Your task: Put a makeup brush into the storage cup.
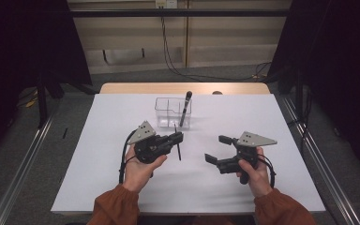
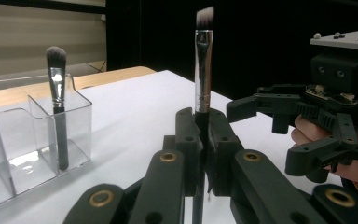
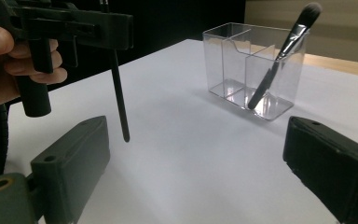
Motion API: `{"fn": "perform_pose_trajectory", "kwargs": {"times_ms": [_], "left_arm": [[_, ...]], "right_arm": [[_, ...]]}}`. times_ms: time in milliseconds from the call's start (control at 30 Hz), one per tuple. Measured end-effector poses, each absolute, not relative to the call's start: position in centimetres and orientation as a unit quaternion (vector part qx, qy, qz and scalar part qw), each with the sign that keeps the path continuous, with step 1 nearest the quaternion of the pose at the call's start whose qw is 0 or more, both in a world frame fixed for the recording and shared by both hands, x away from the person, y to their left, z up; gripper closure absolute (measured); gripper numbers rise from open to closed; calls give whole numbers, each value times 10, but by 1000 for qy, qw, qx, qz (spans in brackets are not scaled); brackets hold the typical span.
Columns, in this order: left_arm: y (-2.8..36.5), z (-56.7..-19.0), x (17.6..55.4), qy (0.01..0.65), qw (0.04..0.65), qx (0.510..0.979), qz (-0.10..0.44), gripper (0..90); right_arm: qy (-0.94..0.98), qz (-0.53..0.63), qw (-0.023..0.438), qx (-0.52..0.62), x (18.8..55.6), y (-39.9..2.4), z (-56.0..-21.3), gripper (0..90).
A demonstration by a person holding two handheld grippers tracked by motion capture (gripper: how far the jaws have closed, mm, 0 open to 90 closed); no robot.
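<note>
1. The left tool (image 1: 177, 137) is over the middle of the white tabletop (image 1: 98, 178), nearer the left edge than the other tool, and its jaws are clamped tight on a slim makeup brush (image 1: 177, 144).
2. In the left gripper view that slim makeup brush (image 2: 203, 74) stands upright between the closed jaws, bristles at the top, silver ferrule just above the jaws, dark handle running down below them.
3. In the right gripper view its handle tip (image 3: 125, 136) hangs just above the tabletop, not touching it.
4. A clear organizer (image 1: 172, 112) with several compartments stands near the far edge, about midway across the tabletop. A second brush (image 1: 185, 108) leans in its right-hand compartment, bristles up.
5. The right tool (image 1: 217, 149) is toward the right edge of the tabletop, well apart from the organizer. Its jaws stand wide apart with nothing between them, pointing toward the left tool.
</note>
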State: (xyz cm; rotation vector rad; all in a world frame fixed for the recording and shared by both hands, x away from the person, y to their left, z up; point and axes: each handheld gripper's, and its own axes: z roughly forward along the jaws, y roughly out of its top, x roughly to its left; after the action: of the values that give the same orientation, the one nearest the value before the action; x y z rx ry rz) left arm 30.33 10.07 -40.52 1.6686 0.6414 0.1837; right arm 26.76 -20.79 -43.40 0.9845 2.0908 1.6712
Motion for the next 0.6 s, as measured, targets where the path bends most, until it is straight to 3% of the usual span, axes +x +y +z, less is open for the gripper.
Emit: {"fn": "perform_pose_trajectory", "kwargs": {"times_ms": [600], "left_arm": [[111, -398, 310, 287, 621, 724, 90, 854]], "right_arm": [[704, 580, 178, 369, 256, -244, -436, 60]]}}
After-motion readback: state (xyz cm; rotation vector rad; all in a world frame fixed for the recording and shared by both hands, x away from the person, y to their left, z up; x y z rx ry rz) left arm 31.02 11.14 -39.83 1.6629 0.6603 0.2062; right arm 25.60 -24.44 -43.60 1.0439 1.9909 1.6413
